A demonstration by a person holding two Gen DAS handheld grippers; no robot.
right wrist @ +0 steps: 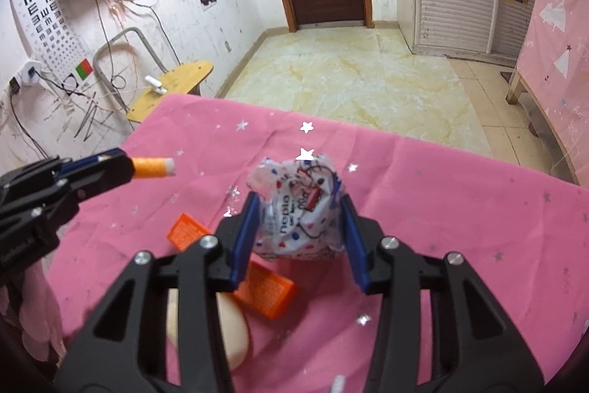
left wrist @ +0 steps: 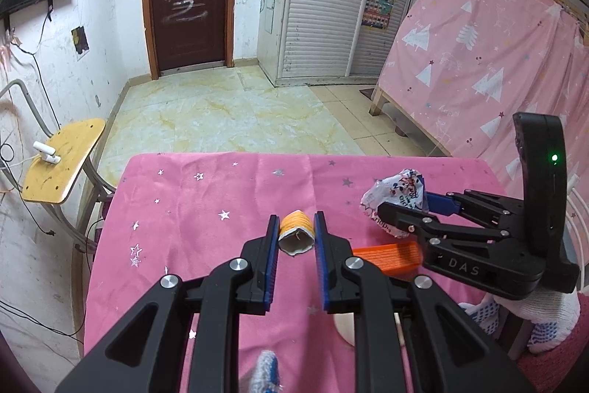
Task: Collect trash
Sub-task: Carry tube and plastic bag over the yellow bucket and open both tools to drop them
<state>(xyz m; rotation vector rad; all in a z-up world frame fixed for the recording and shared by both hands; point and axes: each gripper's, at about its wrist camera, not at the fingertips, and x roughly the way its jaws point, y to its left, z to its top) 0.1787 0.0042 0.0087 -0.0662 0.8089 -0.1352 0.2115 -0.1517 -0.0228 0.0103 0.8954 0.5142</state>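
- The pink star-print cloth (left wrist: 206, 194) covers the surface; its far edge drops to open tiled floor (left wrist: 221, 113), with a yellow chair (left wrist: 62, 161) off the left edge.
- The left gripper (left wrist: 296, 227) reaches forward, jaws clenched on an orange thread spool (left wrist: 296, 231), held above the cloth.
- The right gripper (right wrist: 299, 220) comes in from the right, jaws grasping a crumpled printed wrapper (right wrist: 300, 209).
- An orange block (right wrist: 267, 290) lies partly hidden under the right gripper's fingers; a pale rounded object (right wrist: 232, 334) beneath is hard to identify.
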